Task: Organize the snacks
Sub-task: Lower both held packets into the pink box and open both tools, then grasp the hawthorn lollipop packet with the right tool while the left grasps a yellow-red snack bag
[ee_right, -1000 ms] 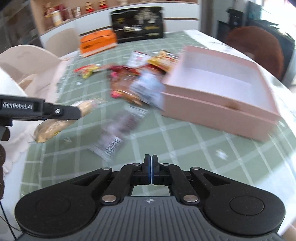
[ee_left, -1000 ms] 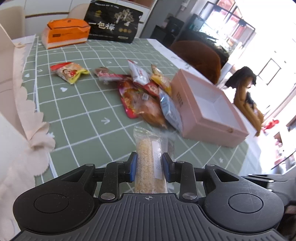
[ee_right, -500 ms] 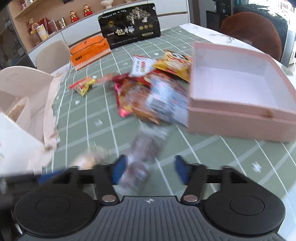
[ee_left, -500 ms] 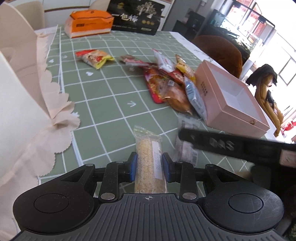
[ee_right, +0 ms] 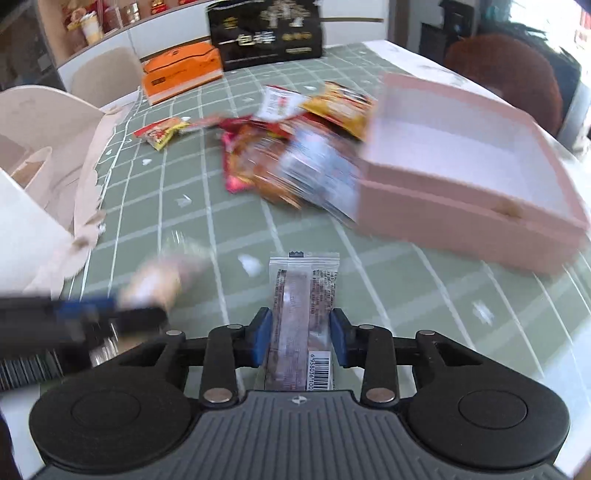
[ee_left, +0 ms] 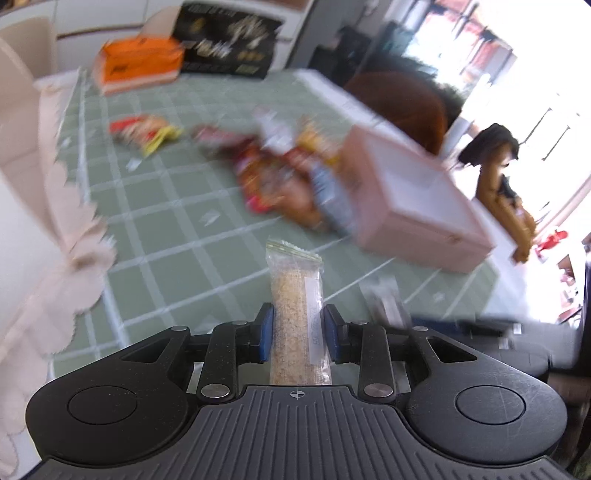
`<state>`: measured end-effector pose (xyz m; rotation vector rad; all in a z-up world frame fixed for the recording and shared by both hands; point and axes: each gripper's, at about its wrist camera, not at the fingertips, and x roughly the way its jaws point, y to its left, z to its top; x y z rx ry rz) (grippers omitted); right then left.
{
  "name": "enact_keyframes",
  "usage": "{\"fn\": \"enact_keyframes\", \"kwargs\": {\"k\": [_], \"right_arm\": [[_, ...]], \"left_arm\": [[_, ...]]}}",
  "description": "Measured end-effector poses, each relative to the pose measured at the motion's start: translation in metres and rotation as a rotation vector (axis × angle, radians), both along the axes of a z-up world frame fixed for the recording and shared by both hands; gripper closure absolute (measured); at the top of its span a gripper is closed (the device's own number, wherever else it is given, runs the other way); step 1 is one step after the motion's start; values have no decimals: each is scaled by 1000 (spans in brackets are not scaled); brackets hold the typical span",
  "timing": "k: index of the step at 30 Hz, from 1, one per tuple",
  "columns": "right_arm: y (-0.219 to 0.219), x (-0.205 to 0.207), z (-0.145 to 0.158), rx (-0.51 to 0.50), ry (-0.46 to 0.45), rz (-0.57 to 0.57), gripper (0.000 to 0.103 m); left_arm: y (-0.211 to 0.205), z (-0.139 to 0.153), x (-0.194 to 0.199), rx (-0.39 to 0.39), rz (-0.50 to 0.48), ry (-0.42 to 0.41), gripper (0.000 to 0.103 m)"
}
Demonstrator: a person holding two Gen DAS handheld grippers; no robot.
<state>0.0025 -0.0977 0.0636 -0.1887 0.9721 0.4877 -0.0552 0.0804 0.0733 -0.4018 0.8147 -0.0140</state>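
Near table edge, low over the green checked cloth: both grippers loaded, pink box ahead and empty.
Left gripper [ee_left: 298,334]: clamped on a clear-wrapped pale grain bar [ee_left: 295,295], blue pads on both long sides.
Right gripper [ee_right: 299,338]: jaws have just been closing, now clamped on a brown bar [ee_right: 304,295] in a clear wrapper, barcode end at the palm.
Bar axes: each bar's long axis runs straight out along the fingers, crimped end forward and angled down toward the tablecloth [ee_right: 192,177]; neither touches the cloth as far as the views show.
Pink box [ee_right: 461,192]: open top, toward the right edge of the table; nothing visible inside.
Snack pile [ee_right: 295,155]: loose packets heaped against the box's left wall; one small red-yellow packet [ee_right: 162,133] apart toward the far left.
Far edge: orange box [ee_right: 181,74] and black box [ee_right: 266,31], not part of the pile.
Risk 1: grippers sit close side by side; judged likely to clash or snag wrappers if both head to the box together.
Risk 2: slick film held only at the sides; bar could slip out or pivot on a fast swing.
Risk 3: forward end may catch the box rim and fold if the approach is too low.
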Motion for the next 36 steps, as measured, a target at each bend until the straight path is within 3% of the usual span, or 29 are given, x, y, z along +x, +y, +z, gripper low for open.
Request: {"fn": "enact_keyframes", "kwargs": {"k": [7, 11, 13, 17, 22, 26, 28, 31, 36], "right_arm": [[-77, -24, 54, 80, -140, -86, 69], [-105, -9, 100, 130, -254, -141, 69], [-113, 8, 123, 143, -304, -166, 69], [-115, 66, 151, 149, -323, -197, 69], [-110, 135, 137, 153, -218, -204, 53], [-106, 155, 115, 120, -199, -232, 37], [-104, 157, 101, 104, -181, -231, 37], [-100, 149, 83, 61, -164, -211, 37], [-88, 136, 56, 30, -108, -164, 36]], "left_arm": [[-39, 85, 46, 24, -116, -238, 70], [-59, 126, 91, 53, -156, -366, 70], [-62, 136, 118, 23, -160, -377, 70], [-65, 121, 169, -88, -164, -316, 69], [-70, 45, 224, -135, -221, -103, 68], [-42, 25, 215, -142, -235, -115, 68], [-12, 24, 211, -59, -162, -132, 68], [53, 18, 208, 85, 51, -138, 68], [161, -19, 210, 201, 393, -20, 69]]}}
